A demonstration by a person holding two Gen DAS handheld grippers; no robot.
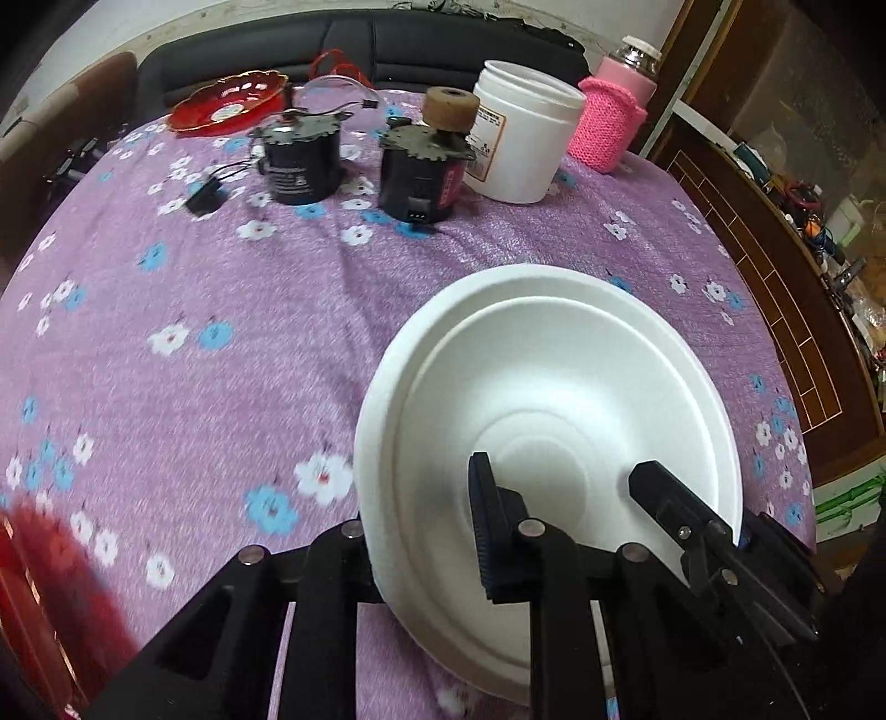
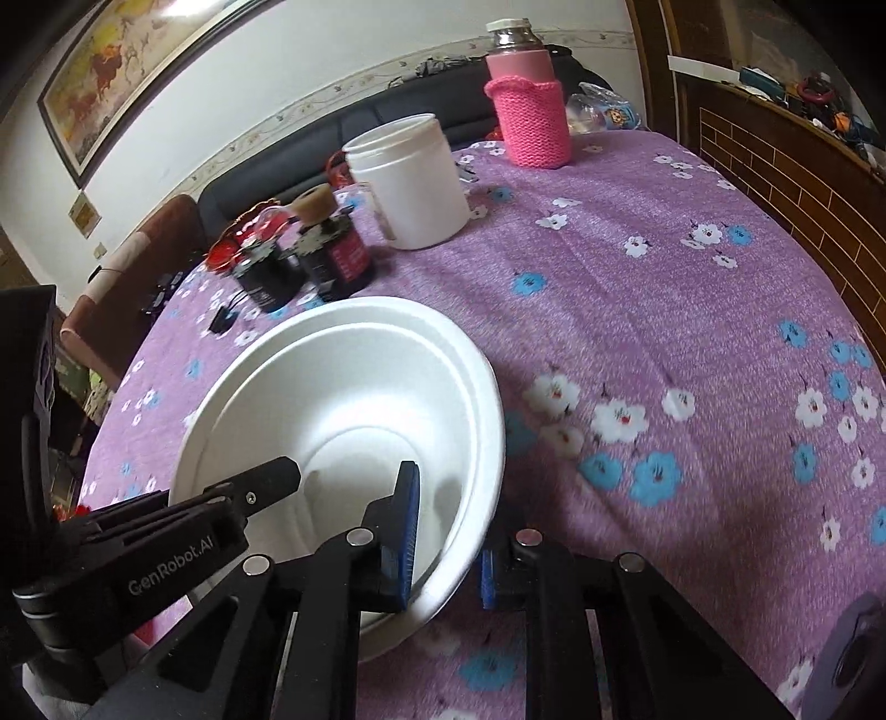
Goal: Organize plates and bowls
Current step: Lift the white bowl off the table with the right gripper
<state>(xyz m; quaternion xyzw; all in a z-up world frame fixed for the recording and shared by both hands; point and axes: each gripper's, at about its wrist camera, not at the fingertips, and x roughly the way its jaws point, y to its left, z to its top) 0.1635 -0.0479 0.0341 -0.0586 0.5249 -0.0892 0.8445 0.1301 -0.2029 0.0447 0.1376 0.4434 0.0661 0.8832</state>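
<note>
A white foam bowl with a stepped rim sits over the purple flowered tablecloth, held from both sides. My left gripper is shut on its near-left wall, one finger inside and the other hidden outside. In the right wrist view my right gripper is shut on the bowl at its near-right wall, with a blue pad inside. Each gripper shows in the other's view: the right gripper and the left gripper. A red glass dish lies at the far left.
Two black motors, a white plastic jar and a bottle in a pink knitted sleeve stand along the far side. A dark sofa is behind, a wooden cabinet to the right, and a blurred red object at the near left.
</note>
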